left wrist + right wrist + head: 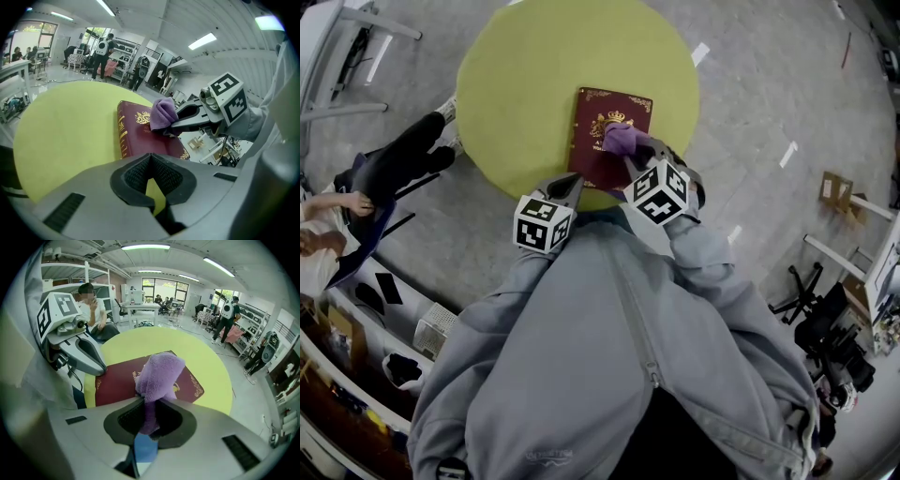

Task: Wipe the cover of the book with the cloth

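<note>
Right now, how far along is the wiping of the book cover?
Done: the right gripper grips the purple cloth, resting on the maroon book by its gold crest. In hand: the wipe, cloth on one small patch. Left: the rest of the cover. The left gripper is shut, empty, by the book's near edge.

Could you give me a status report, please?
Right gripper shut on purple cloth, resting on book. Left gripper shut, empty, at book's near edge. Nothing else on cover.
</note>
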